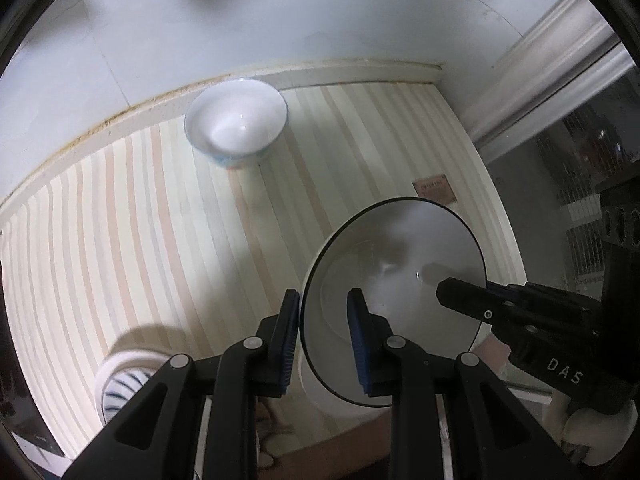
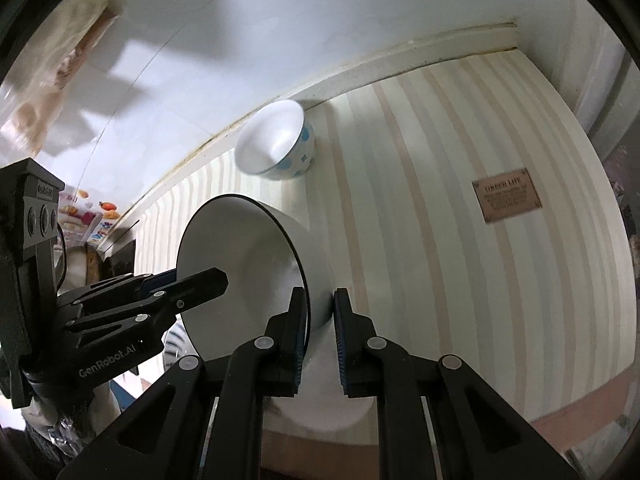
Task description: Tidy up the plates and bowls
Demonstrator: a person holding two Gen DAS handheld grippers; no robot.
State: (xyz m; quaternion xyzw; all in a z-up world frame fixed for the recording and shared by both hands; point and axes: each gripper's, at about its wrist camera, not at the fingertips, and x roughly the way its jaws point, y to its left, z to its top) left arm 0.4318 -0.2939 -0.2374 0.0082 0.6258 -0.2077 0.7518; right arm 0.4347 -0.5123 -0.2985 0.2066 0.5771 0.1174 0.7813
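While both grippers bear on one vessel, the count stands as follows: three bowls and two grippers in view. A large white bowl (image 1: 394, 280) with a thin black rim is held tilted above the striped tablecloth (image 1: 140, 240), clear of the surface as far as the views show. A smaller white bowl with blue spots (image 2: 280, 140) stands upright on the cloth near the wall (image 1: 280, 12), well apart from the held bowl. A third bowl, white with dark radial stripes (image 1: 120, 384), sits at the lower left of the left wrist view, partly hidden by the gripper frame.

Left gripper (image 1: 324, 300): jaws nearly closed, pinching the large bowl's rim, with one blue pad outside the wall and the other inside. Right gripper (image 2: 320, 300): jaws likewise nearly closed on the opposite side of the same rim, one finger inside the bowl, one against its outer wall. Each gripper appears in the other's view, reaching in from the side to the rim.

Contents: the large bowl shows a bare white interior; the spotted bowl is likewise bare inside. The striped bowl's interior cannot be judged. A small brown label (image 2: 506, 196) is fixed on the cloth, to the right of the bowls.
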